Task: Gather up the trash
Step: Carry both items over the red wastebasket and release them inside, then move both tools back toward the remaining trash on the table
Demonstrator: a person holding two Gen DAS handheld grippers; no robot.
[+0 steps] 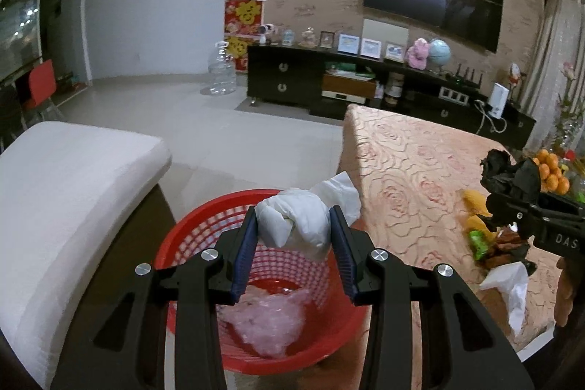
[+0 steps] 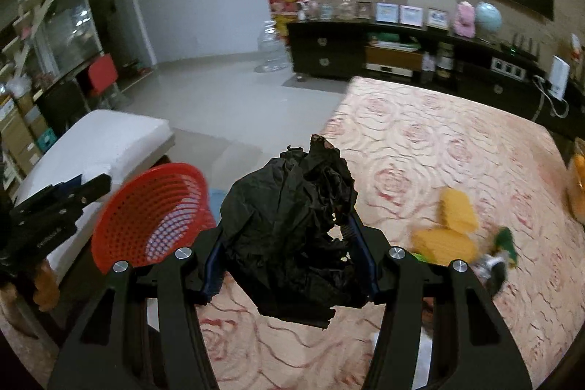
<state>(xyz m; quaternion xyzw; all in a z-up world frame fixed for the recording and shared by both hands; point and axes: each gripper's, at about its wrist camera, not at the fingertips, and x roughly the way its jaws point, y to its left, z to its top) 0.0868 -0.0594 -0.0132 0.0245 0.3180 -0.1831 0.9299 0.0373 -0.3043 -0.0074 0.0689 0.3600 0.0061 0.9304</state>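
One red mesh basket (image 1: 204, 225) left of the table (image 1: 402, 148), one clear plastic wad (image 1: 270, 320) inside. Left gripper (image 1: 294, 225) clamps one white tissue wad (image 1: 292, 225) over the basket; right gripper (image 2: 289, 225) clamps one crumpled black bag (image 2: 292, 218) above the table's near edge. Partial lettering "DAS" on right gripper body; rest unreadable.

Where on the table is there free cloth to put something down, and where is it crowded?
The rose-patterned tablecloth is bare across its far part toward the TV cabinet, and along the edge near the red basket. It is crowded at the near right: yellow wrappers, a green wrapper and a white tissue lie close together, with oranges behind them.
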